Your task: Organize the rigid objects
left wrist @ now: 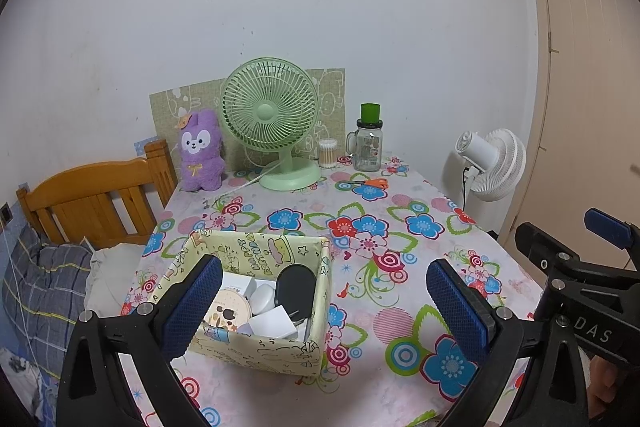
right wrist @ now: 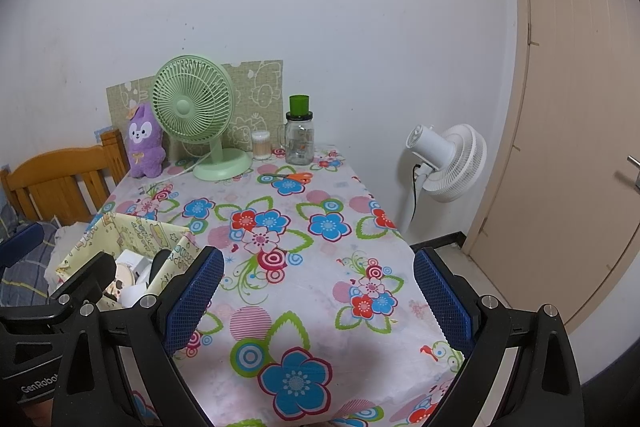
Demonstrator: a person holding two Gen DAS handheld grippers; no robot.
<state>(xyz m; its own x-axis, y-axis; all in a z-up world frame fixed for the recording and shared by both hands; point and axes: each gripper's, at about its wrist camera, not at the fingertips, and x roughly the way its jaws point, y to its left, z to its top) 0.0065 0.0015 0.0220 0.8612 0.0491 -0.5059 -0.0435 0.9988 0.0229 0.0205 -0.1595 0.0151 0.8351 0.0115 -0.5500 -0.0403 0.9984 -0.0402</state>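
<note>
Evidently the sorting is well along: the pale yellow cartoon-printed cardboard box already holds the rigid items, among them a black oval case, a round cream compact and small white boxes, packed together so they stay contained. The left gripper hangs above the box's right side, jaws spread wide and empty. Right of the box, the right gripper hovers over bare flowered tablecloth, equally wide and empty. Orange-handled scissors lie well beyond the box, perhaps next.
</note>
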